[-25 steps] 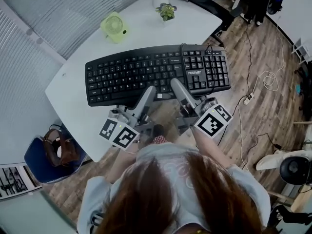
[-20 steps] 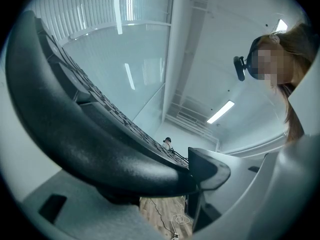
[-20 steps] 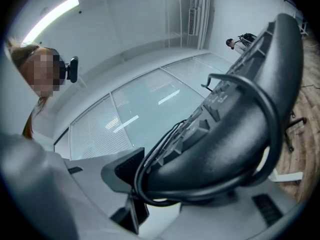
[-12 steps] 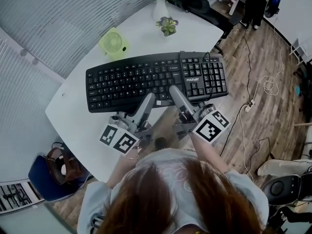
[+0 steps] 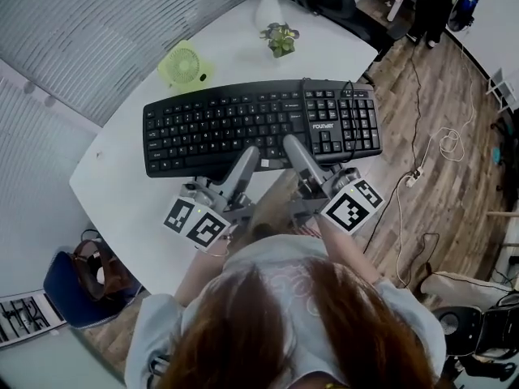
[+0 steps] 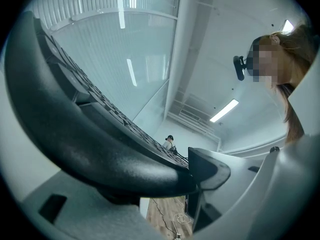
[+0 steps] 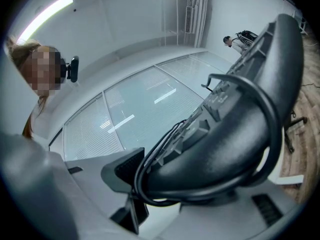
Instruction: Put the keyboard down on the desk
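Observation:
A black keyboard (image 5: 259, 124) hangs flat over the near part of the white desk (image 5: 122, 193), its number pad past the desk's right edge. My left gripper (image 5: 250, 157) is shut on its front rim left of middle, and my right gripper (image 5: 292, 147) is shut on the rim right of middle. In the left gripper view the keyboard's rounded front edge (image 6: 90, 144) fills the jaws. The right gripper view shows the same edge (image 7: 225, 149) clamped, with the black cable (image 7: 150, 184) looped round it.
A green desk fan (image 5: 184, 63) and a small potted plant (image 5: 280, 38) stand on the desk behind the keyboard, a white vase (image 5: 270, 5) farther back. A blue chair with a bag (image 5: 85, 258) is at the left. Cables lie on the wooden floor (image 5: 430, 144) at the right.
The keyboard and both grippers have shifted slightly within the head view; both grips are unchanged.

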